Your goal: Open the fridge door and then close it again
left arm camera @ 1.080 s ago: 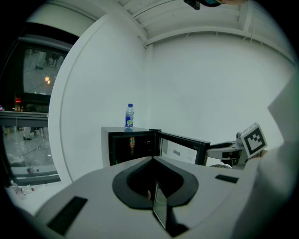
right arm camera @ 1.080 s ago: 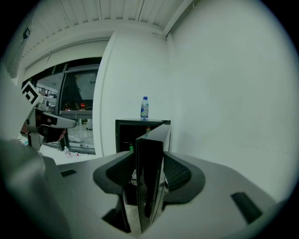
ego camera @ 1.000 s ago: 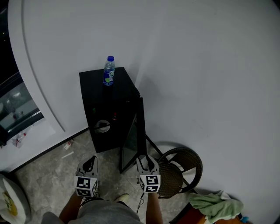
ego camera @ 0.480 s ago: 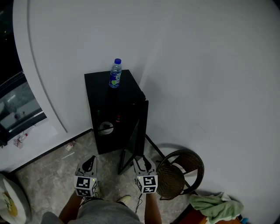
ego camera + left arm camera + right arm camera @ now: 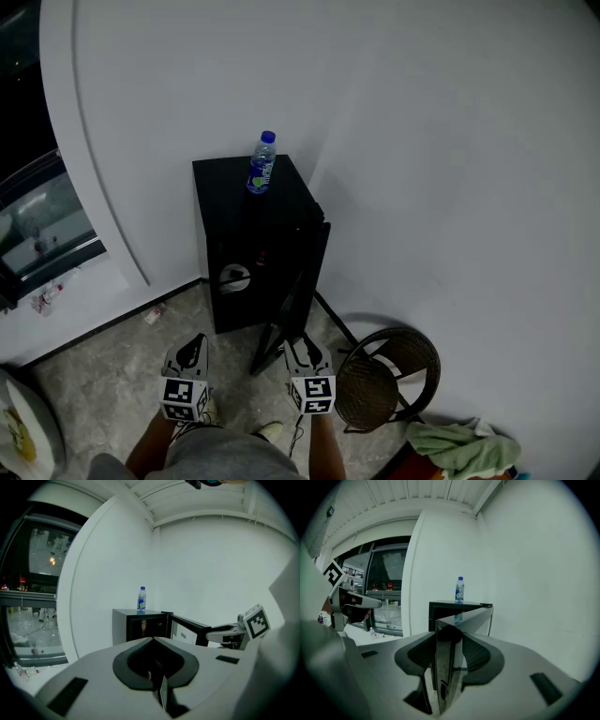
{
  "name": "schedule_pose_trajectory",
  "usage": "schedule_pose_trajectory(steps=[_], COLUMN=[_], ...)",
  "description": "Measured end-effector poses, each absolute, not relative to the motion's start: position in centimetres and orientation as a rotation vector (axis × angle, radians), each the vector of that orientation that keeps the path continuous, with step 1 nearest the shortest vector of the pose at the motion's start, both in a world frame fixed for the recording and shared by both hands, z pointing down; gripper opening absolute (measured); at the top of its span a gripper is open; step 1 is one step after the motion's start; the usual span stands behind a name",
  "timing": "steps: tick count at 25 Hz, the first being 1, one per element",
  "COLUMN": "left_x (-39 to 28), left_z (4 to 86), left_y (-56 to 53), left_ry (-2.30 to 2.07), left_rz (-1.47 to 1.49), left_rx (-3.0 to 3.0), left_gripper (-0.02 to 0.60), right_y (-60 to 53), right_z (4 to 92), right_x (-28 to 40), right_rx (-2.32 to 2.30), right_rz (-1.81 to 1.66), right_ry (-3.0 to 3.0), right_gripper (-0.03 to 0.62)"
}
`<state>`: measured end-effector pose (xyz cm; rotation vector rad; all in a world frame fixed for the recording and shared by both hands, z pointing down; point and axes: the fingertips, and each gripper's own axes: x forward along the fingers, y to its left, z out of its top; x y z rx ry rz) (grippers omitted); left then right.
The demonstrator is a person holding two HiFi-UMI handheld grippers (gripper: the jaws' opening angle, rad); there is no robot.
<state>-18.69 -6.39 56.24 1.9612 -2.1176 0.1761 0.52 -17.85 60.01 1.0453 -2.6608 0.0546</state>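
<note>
A small black fridge (image 5: pixel 239 234) stands against the white wall with a water bottle (image 5: pixel 262 164) on top. Its door (image 5: pixel 300 281) is swung wide open, hinged on the right. My right gripper (image 5: pixel 298 345) is at the door's free edge (image 5: pixel 447 667). Its jaws have just been closing, with that edge between them and a pad against each face. My left gripper (image 5: pixel 192 345) hangs shut and empty over the floor, left of the door. The left gripper view shows the lit fridge inside (image 5: pixel 140 625) and the right gripper (image 5: pixel 225 631) at the door.
A round wicker chair (image 5: pixel 386 375) stands close to the right of the door. A green cloth (image 5: pixel 464 445) lies at the bottom right. A dark window (image 5: pixel 37 225) is on the left, with small litter (image 5: pixel 155 312) on the floor by the wall.
Both grippers have drawn back from the fridge. The door's free edge came along with the right gripper and the door now stands wider open.
</note>
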Motion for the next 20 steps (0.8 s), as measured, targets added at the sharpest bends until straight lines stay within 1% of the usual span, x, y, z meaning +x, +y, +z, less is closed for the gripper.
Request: schedule_pose_trajectory(steps=[20], left_x=[-24.1], left_z=[56.6], left_y=[-6.1], left_ry=[-2.138], left_rz=[0.182], left_rx=[1.947], left_gripper=[0.005], right_y=[-18.1], right_z=[60.2], right_x=[-5.6], right_rx=[1.043], right_rz=[0.057], right_ry=[-2.673], right_gripper=[0.179])
